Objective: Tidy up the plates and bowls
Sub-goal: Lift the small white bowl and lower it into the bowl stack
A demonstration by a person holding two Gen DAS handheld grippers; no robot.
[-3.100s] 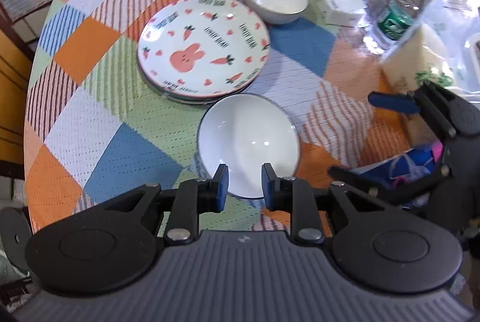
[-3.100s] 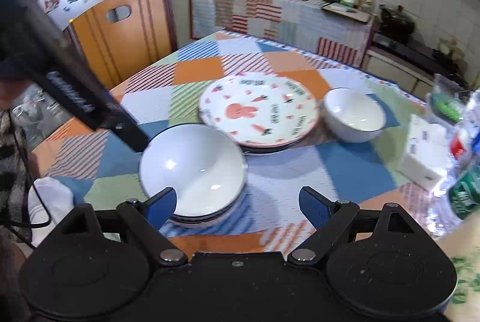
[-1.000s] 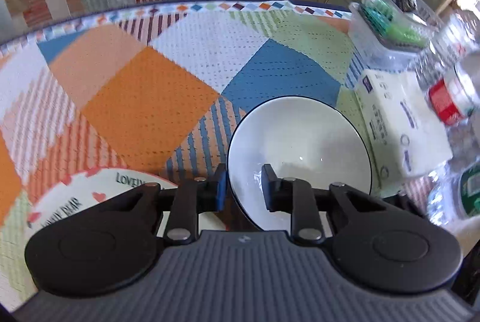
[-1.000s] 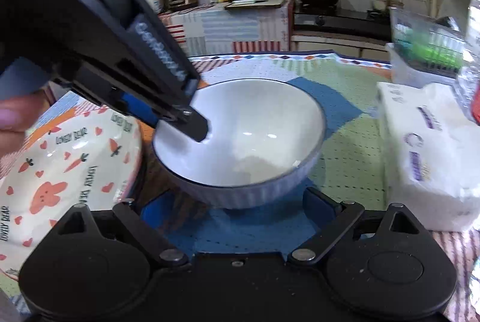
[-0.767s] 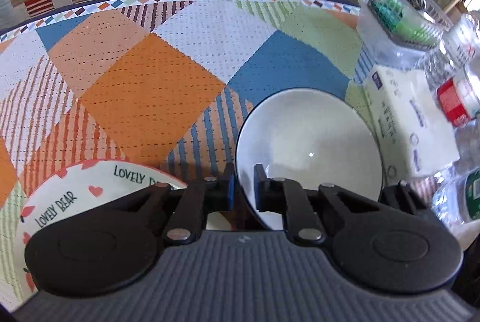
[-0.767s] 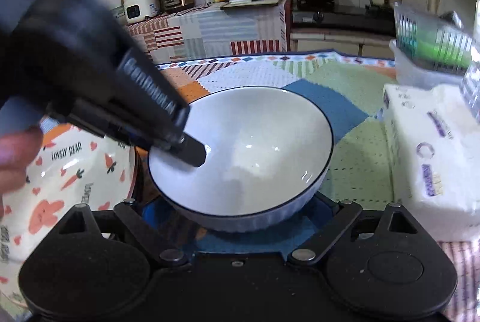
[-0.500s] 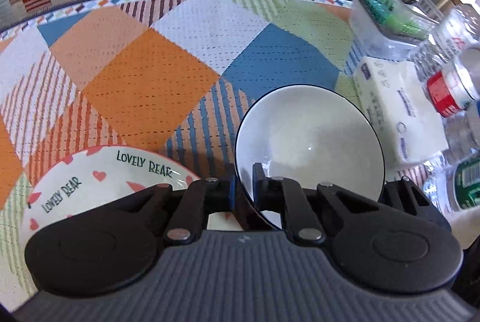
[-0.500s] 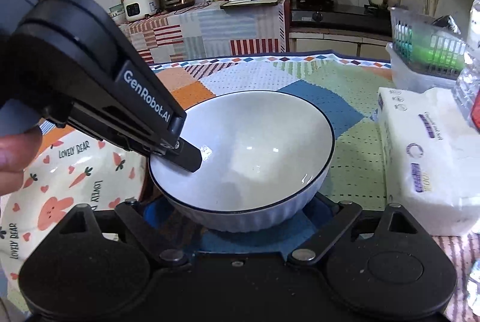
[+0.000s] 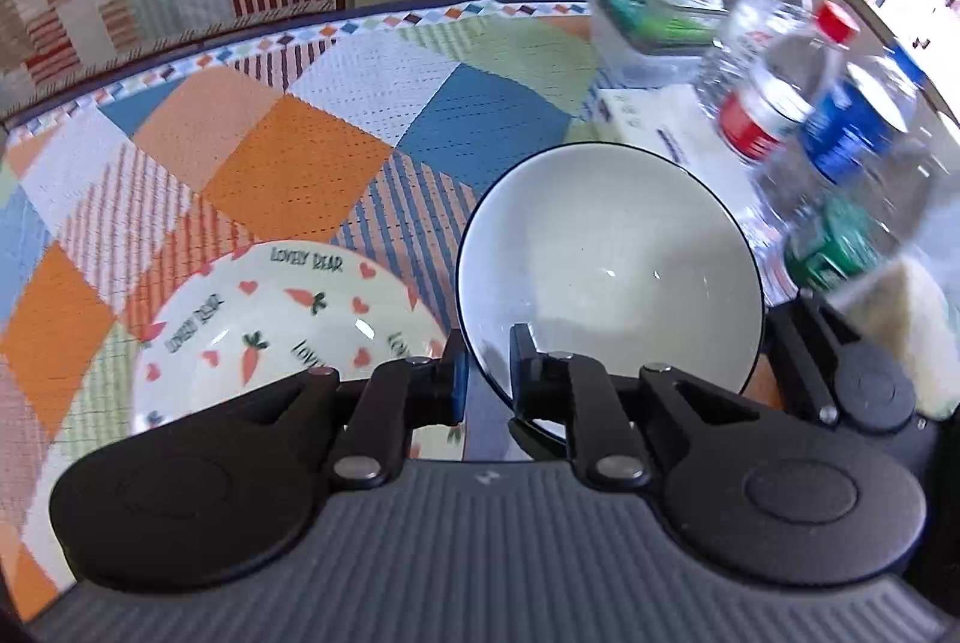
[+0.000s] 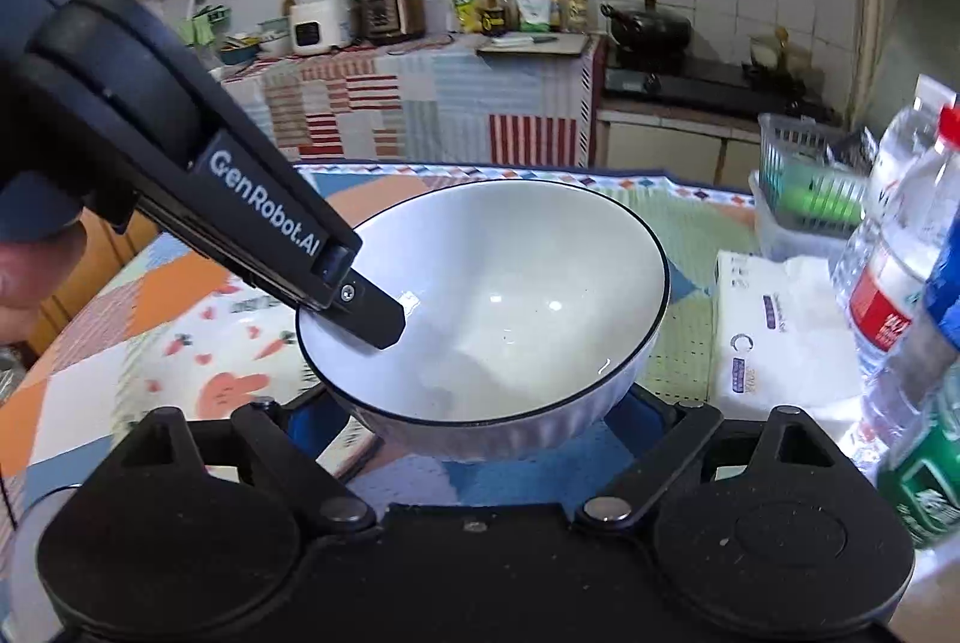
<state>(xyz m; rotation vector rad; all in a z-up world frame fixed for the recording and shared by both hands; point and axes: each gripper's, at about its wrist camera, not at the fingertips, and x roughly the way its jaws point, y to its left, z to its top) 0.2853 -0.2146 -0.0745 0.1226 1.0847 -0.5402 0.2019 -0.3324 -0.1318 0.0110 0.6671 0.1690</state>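
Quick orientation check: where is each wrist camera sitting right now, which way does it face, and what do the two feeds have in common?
Left wrist: rides the left gripper, looks down at the white bowl whose rim it pinches; carrot plate beside.
Right wrist: rides the right gripper, faces across the table toward the kitchen counter; its jaws straddle the bowl; a fingertip shows at left.
Shared: bowl, plate, tissue pack, bottles.

The bowl (image 10: 498,295) looks like glossy glazed ceramic, the tablecloth (image 9: 288,151) matt perforated cloth, the bottles (image 9: 780,103) perhaps clear plastic.
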